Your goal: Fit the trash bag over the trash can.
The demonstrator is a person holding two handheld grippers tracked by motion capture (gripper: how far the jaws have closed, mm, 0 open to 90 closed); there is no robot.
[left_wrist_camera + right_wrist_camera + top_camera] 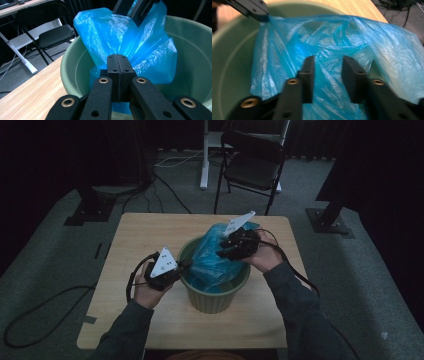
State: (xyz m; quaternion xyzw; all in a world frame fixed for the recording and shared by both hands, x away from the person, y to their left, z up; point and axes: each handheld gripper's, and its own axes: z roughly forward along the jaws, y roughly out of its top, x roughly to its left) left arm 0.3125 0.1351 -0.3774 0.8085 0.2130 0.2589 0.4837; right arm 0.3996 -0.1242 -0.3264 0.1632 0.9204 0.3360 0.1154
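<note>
The person is lining the green bin, which is standing near the middle of the table, with the blue bag, still bunched up inside it. The left gripper is pinching the bag's edge at the near-left rim, fingers pressed together on the film. The right gripper is hovering over the bag, fingers spread with loose film between them. Next it likely needs to nip an opposite edge and pull outward.
</note>
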